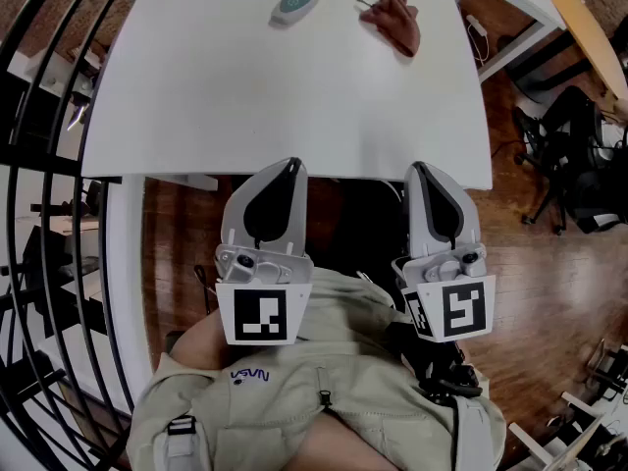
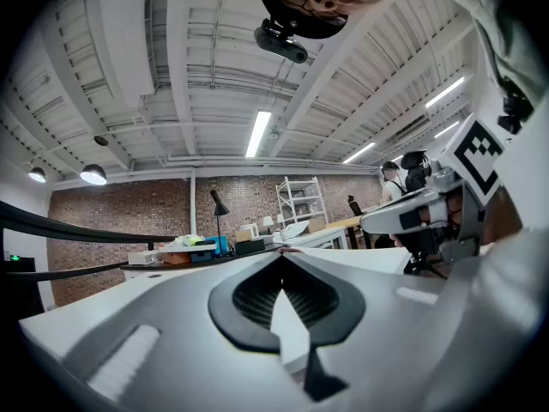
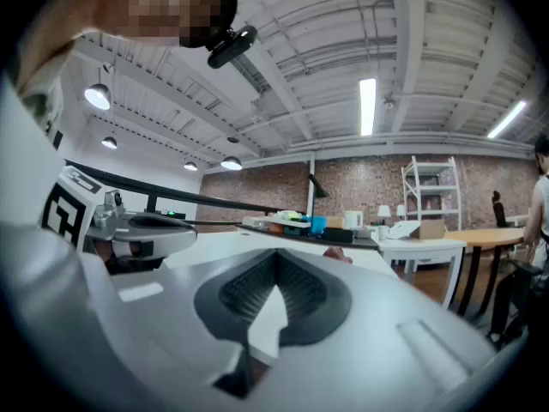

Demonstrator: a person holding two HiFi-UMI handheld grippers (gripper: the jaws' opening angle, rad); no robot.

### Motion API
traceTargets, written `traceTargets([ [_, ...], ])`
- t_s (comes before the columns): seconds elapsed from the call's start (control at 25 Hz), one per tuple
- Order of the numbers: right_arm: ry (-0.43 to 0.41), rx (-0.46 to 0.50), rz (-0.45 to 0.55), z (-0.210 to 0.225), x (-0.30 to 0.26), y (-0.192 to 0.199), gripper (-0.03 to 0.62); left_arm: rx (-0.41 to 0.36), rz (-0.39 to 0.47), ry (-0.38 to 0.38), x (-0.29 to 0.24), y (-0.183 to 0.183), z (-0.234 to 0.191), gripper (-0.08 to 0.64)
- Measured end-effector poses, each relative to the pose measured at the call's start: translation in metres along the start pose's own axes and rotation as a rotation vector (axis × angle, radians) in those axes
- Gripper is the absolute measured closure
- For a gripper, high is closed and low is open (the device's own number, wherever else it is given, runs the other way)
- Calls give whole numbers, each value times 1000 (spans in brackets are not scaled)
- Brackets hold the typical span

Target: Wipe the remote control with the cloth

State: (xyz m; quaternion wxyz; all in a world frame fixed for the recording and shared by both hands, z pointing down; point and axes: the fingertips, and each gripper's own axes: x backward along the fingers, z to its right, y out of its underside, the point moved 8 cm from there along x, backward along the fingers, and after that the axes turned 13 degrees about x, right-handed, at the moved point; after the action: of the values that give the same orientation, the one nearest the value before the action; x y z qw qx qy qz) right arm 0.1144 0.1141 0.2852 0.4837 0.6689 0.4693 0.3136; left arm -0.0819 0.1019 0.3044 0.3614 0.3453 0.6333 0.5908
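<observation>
Remote left of cloth (both on table)

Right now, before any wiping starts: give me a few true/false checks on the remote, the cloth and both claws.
1. The remote and the cloth both lie on the table. True.
2. The left claw and the right claw are both shut and empty. True.
3. The cloth covers the remote. False: they lie apart, with the cloth to the remote's right in the head view.
4. The right claw touches the cloth. False: it is at the table's near edge, and the cloth lies at the far side.
</observation>
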Motion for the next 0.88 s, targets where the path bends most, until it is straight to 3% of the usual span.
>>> traceTargets([
  [0.32, 4, 10, 20, 10, -19, 5, 589, -8, 11, 0, -19, 2, -6, 557],
  [0.56, 13, 42, 54, 31, -45, -5, 589, -39, 46, 16, -50, -18, -17, 557],
  [0.68, 10, 80, 72, 48, -64, -13, 589, -84, 80, 39, -74, -38, -23, 557],
  [0.88, -10, 177, 75, 79, -113, -27, 588, -58, 69, 71, -130, -57, -50, 536],
])
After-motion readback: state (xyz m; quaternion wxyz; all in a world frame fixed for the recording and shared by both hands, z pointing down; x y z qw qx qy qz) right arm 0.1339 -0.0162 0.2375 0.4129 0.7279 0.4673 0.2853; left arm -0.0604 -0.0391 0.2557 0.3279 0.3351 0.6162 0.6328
